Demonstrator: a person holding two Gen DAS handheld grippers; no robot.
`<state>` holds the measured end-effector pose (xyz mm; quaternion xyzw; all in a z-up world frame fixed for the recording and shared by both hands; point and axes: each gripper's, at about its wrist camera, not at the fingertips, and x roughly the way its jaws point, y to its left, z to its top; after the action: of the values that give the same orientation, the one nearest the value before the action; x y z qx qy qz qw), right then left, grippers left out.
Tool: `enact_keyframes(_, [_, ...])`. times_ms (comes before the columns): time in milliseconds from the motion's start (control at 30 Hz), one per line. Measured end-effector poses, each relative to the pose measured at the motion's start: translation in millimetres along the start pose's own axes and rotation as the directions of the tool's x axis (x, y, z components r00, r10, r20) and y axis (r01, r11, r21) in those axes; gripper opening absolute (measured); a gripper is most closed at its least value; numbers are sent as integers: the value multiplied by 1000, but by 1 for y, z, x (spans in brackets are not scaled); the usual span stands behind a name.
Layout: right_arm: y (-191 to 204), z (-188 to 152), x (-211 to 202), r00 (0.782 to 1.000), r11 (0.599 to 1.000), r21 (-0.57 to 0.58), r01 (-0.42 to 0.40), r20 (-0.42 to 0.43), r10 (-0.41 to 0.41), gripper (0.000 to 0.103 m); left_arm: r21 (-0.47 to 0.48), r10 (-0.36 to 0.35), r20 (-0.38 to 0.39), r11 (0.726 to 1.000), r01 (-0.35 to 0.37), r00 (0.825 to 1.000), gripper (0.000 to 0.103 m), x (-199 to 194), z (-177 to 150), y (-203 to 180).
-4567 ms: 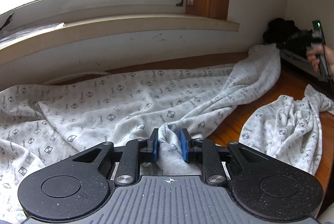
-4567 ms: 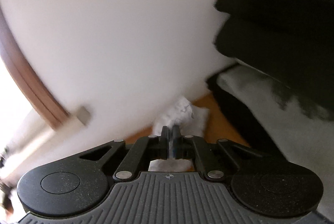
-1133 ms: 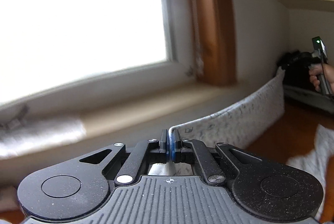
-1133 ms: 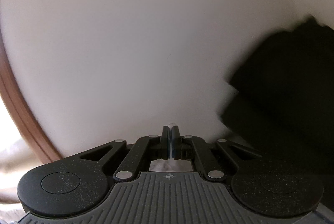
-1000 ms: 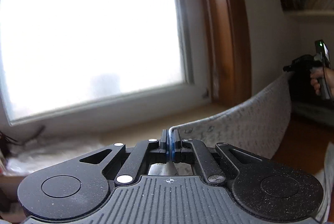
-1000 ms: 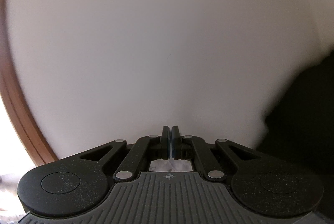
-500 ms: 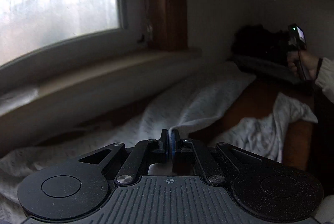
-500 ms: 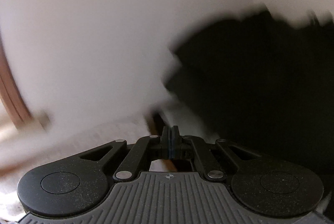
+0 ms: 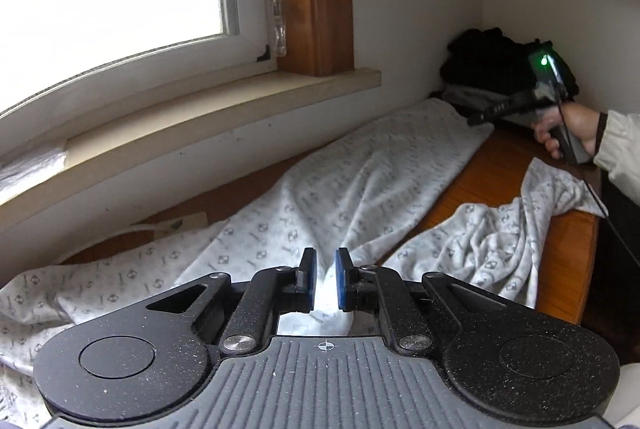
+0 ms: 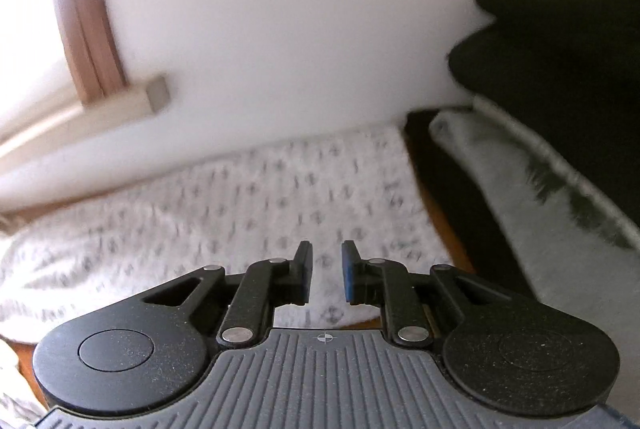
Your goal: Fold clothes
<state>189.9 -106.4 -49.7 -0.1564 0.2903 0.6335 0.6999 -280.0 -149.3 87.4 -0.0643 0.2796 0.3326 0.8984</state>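
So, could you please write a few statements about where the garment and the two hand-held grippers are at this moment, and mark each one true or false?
1. The patterned garment lies on the wooden table. True.
2. The left hand-held gripper is clamped fully shut. False: its pads stand apart, with cloth between them.
3. The right hand-held gripper holds the black clothing. False: its jaws are open above the garment.
4. A window sill runs behind the garment. True.
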Motion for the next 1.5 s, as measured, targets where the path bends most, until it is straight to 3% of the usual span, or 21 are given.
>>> enact_keyframes(300, [-28, -18, -26, 999, 999, -41, -3, -34, 2, 13, -40, 18, 25, 999, -17, 1000, 11, -16, 0, 16])
enact_keyframes(367, [-26, -17, -29, 999, 999, -48, 13, -50, -15, 14, -52, 51, 20, 997, -50, 999, 20, -18, 1, 31])
enact_keyframes(533, [24, -17, -39, 1000, 986, -166, -11, 23, 15, 36, -83, 137, -7, 987, -137, 991, 21, -17, 4, 71])
enact_keyframes(633, [64, -25, -38, 994, 967, -237, -92, 40, 105, 36, -80, 197, -35, 977, -199, 980, 43, -1, 8, 102])
enact_keyframes(800, [93, -44, -20, 990, 941, -315, -126, 18, 138, 36, -59, 189, -103, 979, -195, 977, 47, 44, 14, 146])
enact_keyframes(1000, [86, -40, -13, 991, 952, -277, -132, -2, 137, 39, -46, 194, -163, 978, -204, 967, 61, 88, 11, 174])
enact_keyframes(1067, [86, -40, -13, 991, 952, -276, -131, -4, 135, 39, -54, 163, -159, 983, -174, 974, 70, 95, 7, 182])
enact_keyframes(1133, [87, -41, -16, 991, 952, -279, -126, -2, 131, 40, -76, 104, -154, 990, -116, 983, 70, 97, 0, 186])
enact_keyframes(1200, [88, -42, -17, 992, 952, -279, -124, -1, 129, 41, -99, 58, -144, 992, -73, 988, 68, 97, -4, 191])
enact_keyframes(1233, [89, -42, -16, 992, 953, -278, -124, -1, 128, 41, -98, 50, -140, 993, -64, 989, 59, 98, -4, 192])
enact_keyframes(1267, [89, -42, -16, 992, 953, -277, -123, -2, 128, 41, -92, 37, -138, 994, -50, 990, 29, 96, -3, 192])
enact_keyframes(1300, [89, -42, -15, 992, 953, -276, -123, -2, 128, 41, -86, 23, -136, 996, -35, 990, 11, 94, -2, 191])
enact_keyframes(1333, [88, -43, -15, 992, 953, -275, -124, -2, 128, 42, -70, 46, -125, 996, -55, 991, 4, 89, 0, 189])
enact_keyframes(1433, [88, -43, -14, 991, 954, -272, -126, -2, 130, 42, -72, 166, -22, 983, -168, 986, 4, 65, 9, 187])
enact_keyframes(1500, [88, -43, -14, 991, 953, -275, -129, -4, 133, 43, -118, 282, 48, 954, -275, 958, 4, 49, 16, 191])
